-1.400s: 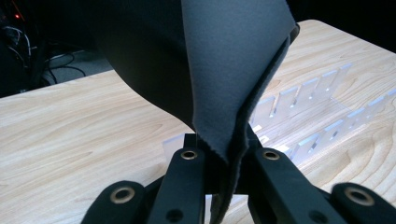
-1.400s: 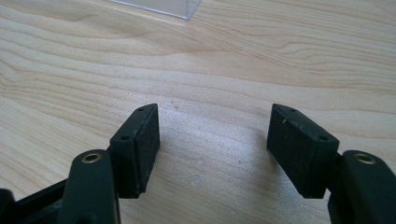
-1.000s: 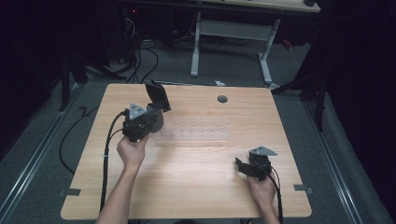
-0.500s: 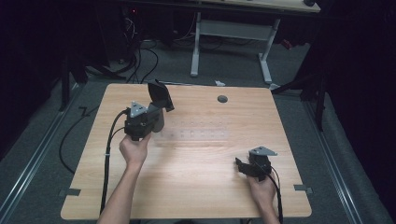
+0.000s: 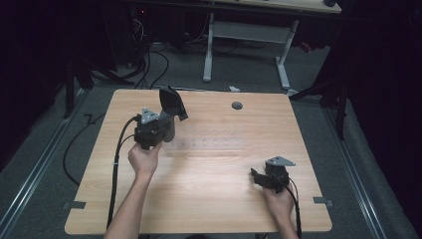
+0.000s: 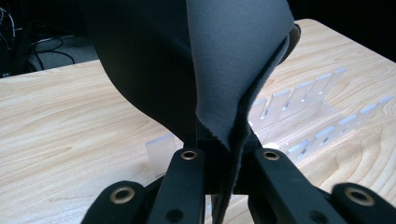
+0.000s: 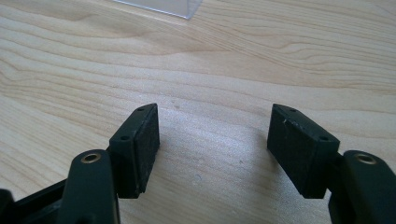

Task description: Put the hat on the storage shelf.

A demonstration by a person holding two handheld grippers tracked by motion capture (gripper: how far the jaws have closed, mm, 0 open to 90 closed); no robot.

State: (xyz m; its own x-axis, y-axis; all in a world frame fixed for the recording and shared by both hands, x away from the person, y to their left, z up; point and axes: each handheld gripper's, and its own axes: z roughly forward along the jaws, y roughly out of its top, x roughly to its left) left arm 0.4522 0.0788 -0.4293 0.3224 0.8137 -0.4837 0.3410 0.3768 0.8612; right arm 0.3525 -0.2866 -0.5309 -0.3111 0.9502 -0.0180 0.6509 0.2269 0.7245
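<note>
My left gripper (image 5: 166,119) is held above the table's left half, shut on the lower edge of a dark grey flexible sheet (image 5: 171,102) that stands up from it. In the left gripper view the sheet (image 6: 224,70) is folded and pinched between the jaws of the left gripper (image 6: 219,154). Beyond it a clear slotted rack (image 6: 303,93) lies on the wood, faint in the high view as the rack (image 5: 209,142). My right gripper (image 5: 256,177) rests low near the front right, and in its own view the right gripper (image 7: 212,140) is open over bare wood.
The wooden table (image 5: 224,209) has a round grey cable hole (image 5: 237,105) near its far edge. A corner of the clear rack (image 7: 163,5) shows at the top of the right gripper view. Cables (image 5: 144,55) and a second desk's legs (image 5: 249,30) lie on the floor beyond.
The left gripper and its sheet have shifted very slightly. The right gripper has stayed in place.
</note>
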